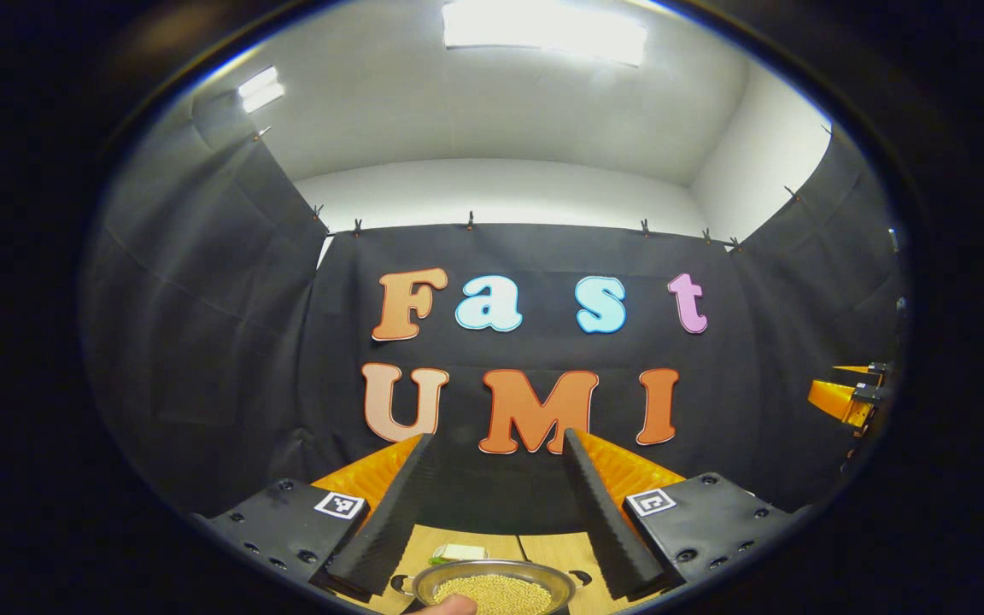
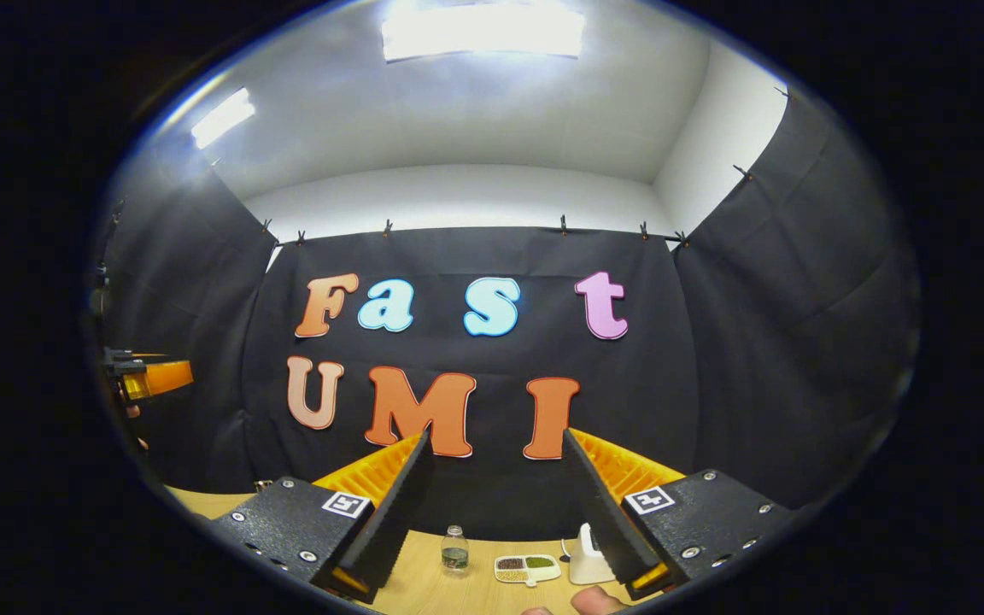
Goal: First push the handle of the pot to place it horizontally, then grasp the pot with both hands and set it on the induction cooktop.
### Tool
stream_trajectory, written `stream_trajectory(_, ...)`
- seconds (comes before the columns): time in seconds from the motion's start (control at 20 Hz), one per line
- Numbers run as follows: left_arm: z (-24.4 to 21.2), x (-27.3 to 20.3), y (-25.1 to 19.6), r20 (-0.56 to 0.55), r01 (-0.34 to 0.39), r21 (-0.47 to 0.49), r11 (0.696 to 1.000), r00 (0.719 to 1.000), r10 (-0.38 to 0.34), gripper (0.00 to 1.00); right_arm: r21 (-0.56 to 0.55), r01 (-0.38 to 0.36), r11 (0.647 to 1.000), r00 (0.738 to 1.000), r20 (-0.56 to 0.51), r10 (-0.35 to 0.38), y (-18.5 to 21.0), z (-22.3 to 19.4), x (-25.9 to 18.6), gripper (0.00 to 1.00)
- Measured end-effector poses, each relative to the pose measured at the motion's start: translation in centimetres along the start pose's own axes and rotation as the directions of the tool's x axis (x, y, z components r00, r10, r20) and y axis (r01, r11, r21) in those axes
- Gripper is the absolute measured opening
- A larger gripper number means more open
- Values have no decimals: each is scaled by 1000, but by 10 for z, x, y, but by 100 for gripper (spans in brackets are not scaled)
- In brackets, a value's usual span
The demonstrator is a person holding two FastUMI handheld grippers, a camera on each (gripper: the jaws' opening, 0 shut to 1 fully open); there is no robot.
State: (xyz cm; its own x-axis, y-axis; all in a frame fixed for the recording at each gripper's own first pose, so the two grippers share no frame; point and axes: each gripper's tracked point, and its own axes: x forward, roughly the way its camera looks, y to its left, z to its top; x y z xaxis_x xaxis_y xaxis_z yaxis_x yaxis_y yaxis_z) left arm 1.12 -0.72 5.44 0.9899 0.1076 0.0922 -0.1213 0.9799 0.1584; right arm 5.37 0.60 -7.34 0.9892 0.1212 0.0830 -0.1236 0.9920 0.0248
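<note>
In the left gripper view the left gripper [image 1: 496, 444] is held high and level, its fingers [image 1: 389, 512] spread wide with nothing between them, pointing at the cloth wall of the booth. Below and between them, at the bottom edge of the view, sits the pot [image 1: 494, 588], a round metal vessel with a shiny rim, filled with small yellowish grains; it rests on the wooden worktop [image 1: 543, 551]. Its handle cannot be made out from here. A fingertip [image 1: 449, 606] of the person shows at the very bottom, just in front of the pot's near rim. Just behind the pot lies a small pale packet [image 1: 458, 553] with a bit of green beside it. At the far right edge of this view the right gripper [image 1: 851, 395] shows, raised well above the worktop. In the right gripper view the right gripper [image 2: 496, 444] is likewise raised and level, fingers [image 2: 389, 512] released and wide apart, gripping nothing. Between them, farther off on the worktop [image 2: 424, 581], stand a small clear bottle [image 2: 455, 548], a divided dish [image 2: 527, 567] with dark, green and yellow fillings, and a white device [image 2: 584, 564] partly hidden by the right-hand finger. Fingertips [image 2: 594, 600] show at the bottom edge. The left gripper [image 2: 150, 377] appears at the far left edge, with a hand behind it.
</note>
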Motion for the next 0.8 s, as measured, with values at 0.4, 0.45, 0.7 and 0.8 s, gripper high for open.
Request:
stream_trajectory(0.4, -9, 7, -4, 3, 14, -4, 1000, 1000, -14, 98, -27, -23, 999, 994, 109, 26, 4, 22, -9, 93)
stream_trajectory(0.45, -11, 8, -3, 2, 14, -9, 1000, 1000, -14, 98, -34, -21, 999, 993, 114, 25, 4, 22, -8, 93)
stream_trajectory(0.7, -13, 8, -5, 9, 30, -19, 999, 1000, -29, 98, -55, -16, 998, 994, 108, 22, 4, 22, -14, 93)
stream_trajectory(0.8, -13, 8, -7, 10, 35, -17, 999, 999, -34, 99, -55, -14, 998, 994, 109, 20, 4, 23, -14, 93)
